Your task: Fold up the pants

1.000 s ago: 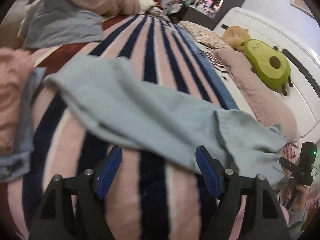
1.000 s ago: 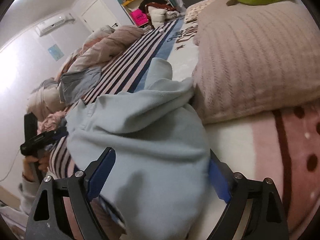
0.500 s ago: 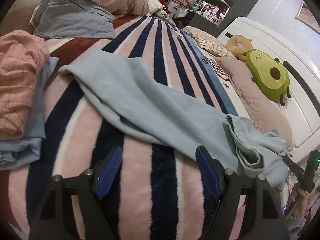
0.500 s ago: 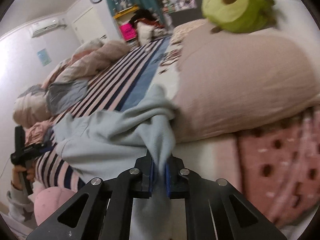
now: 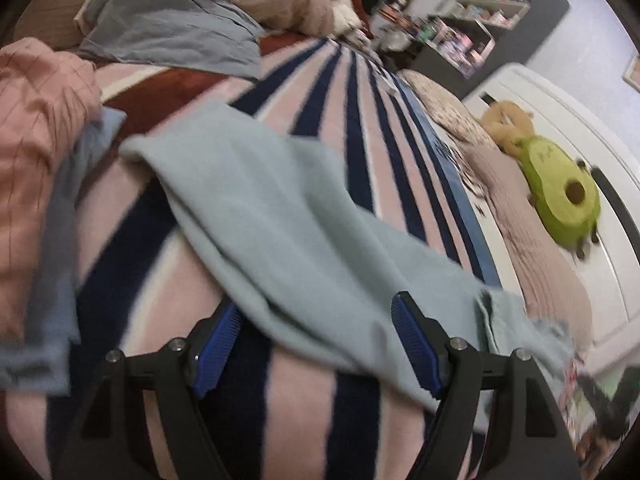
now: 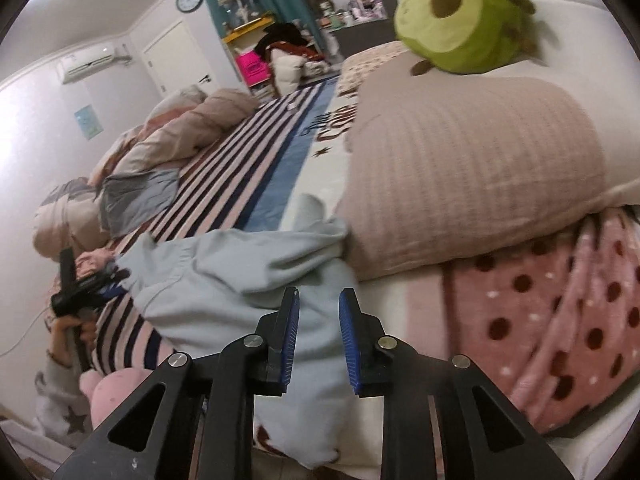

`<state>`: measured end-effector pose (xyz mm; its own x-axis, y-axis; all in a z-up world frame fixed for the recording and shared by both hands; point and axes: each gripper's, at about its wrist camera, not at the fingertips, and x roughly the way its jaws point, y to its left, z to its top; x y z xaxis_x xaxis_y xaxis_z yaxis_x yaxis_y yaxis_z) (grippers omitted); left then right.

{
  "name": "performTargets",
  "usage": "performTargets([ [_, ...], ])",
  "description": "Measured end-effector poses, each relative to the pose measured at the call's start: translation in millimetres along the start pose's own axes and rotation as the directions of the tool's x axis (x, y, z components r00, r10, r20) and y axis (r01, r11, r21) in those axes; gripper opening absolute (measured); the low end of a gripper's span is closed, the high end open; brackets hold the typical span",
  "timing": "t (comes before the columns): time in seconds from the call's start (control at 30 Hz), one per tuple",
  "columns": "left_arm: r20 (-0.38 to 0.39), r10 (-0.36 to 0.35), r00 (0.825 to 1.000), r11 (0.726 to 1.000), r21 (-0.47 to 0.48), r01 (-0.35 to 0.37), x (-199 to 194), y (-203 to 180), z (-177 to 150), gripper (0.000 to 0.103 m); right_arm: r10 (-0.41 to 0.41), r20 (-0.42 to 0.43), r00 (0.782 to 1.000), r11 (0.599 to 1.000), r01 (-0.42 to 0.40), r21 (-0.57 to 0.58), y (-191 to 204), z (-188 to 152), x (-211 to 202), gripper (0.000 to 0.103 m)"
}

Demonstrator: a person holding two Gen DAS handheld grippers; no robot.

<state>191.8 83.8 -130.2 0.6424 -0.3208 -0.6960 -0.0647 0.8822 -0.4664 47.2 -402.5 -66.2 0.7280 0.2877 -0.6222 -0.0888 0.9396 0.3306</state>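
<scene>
Light blue pants (image 5: 280, 216) lie stretched across the striped bed, one end near the pink clothes at left, the other end bunched at the right. My left gripper (image 5: 316, 344) is open, its fingers on either side of the near edge of the pants. In the right wrist view the bunched end of the pants (image 6: 248, 276) lies against a pillow. My right gripper (image 6: 318, 336) is partly open with a narrow gap, just above the cloth, holding nothing.
A pink-and-navy striped blanket (image 5: 360, 128) covers the bed. Pink checked clothes (image 5: 36, 128) and a grey-blue garment (image 5: 172, 32) lie at the left. A beige pillow (image 6: 472, 168), an avocado plush (image 6: 464, 16) and a polka-dot blanket (image 6: 560, 320) sit at the right.
My right gripper was shut on the pants' end half a second ago and has opened, letting the cloth drop. My left gripper moved forward so the pants' edge lies between its fingers.
</scene>
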Motion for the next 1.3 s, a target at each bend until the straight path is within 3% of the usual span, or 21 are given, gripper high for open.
performTargets([
  [0.1,0.040,0.046,0.998,0.999,-0.031,-0.044,14,8,18,0.070,0.025,-0.009,1.000,1.000,-0.025,0.001,6,0,8,0.017],
  [0.17,0.069,0.082,0.994,0.996,-0.036,-0.080,23,11,30,0.058,0.030,-0.014,0.999,1.000,-0.030,0.005,7,-1,12,0.017],
  [0.23,0.098,0.120,0.988,0.992,-0.055,-0.115,29,17,41,0.030,0.028,-0.023,0.999,1.000,-0.027,0.007,7,-2,15,0.017],
  [0.33,0.136,0.103,0.985,0.992,-0.090,-0.091,24,24,52,0.008,0.026,-0.034,0.999,1.000,-0.025,0.011,7,-4,21,0.017],
  [0.47,0.274,0.115,0.955,0.993,-0.041,-0.107,-16,11,58,0.006,0.025,-0.045,0.999,1.000,-0.024,0.018,7,-5,26,0.017],
  [0.6,0.346,0.119,0.931,0.993,-0.015,-0.121,-57,6,64,0.006,0.039,-0.048,0.998,0.999,-0.038,0.018,11,-5,27,0.017],
  [0.7,0.409,0.188,0.893,0.978,0.004,-0.207,-85,7,69,0.006,0.060,-0.047,0.997,0.998,-0.060,0.005,18,-3,28,0.017],
  [0.9,0.470,0.301,0.830,0.952,-0.100,-0.289,-134,42,93,0.006,0.100,-0.043,0.994,0.995,-0.101,-0.023,32,-2,26,0.017],
  [1.07,0.471,0.225,0.853,0.963,0.025,-0.268,-140,14,95,0.006,0.116,-0.030,0.993,0.993,-0.117,-0.027,38,-1,24,0.017],
  [1.17,0.459,0.121,0.880,0.969,0.139,-0.206,-137,-23,88,0.006,0.127,-0.024,0.992,0.992,-0.128,-0.024,38,-2,24,0.017],
  [1.3,0.385,-0.046,0.922,0.943,0.321,-0.087,-116,-96,71,0.005,0.136,-0.019,0.990,0.990,-0.137,-0.022,37,-1,22,0.017],
])
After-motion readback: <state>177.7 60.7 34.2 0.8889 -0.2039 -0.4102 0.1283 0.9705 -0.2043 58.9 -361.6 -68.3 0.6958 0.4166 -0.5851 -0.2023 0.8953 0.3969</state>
